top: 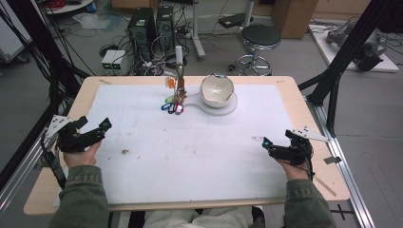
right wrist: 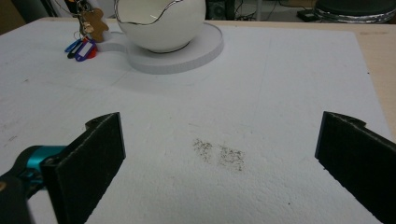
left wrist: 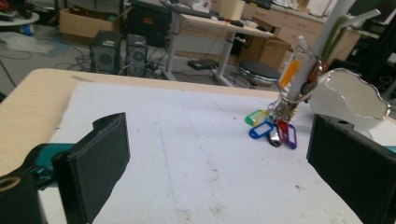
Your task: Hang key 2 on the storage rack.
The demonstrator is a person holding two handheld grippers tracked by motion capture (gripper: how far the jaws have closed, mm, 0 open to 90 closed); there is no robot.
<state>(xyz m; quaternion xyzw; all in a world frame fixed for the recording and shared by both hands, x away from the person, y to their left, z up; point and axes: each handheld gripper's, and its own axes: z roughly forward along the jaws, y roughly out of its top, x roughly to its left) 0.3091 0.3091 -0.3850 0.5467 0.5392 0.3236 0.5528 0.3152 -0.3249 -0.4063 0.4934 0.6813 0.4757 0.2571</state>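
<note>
Black left gripper (top: 90, 130) and right gripper (top: 275, 146) hover level, jaws apart.

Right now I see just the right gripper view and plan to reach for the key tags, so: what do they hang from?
Observer: The tags hang on a ring on an upright white post beside the bowl.
Operator: Any tags I miss?
Observer: An orange tag, higher on the post.
Operator: Others?
Observer: A green tag, low down.
Operator: And the left claw?
Observer: The left claw is open and empty, well short of the tags.
</note>
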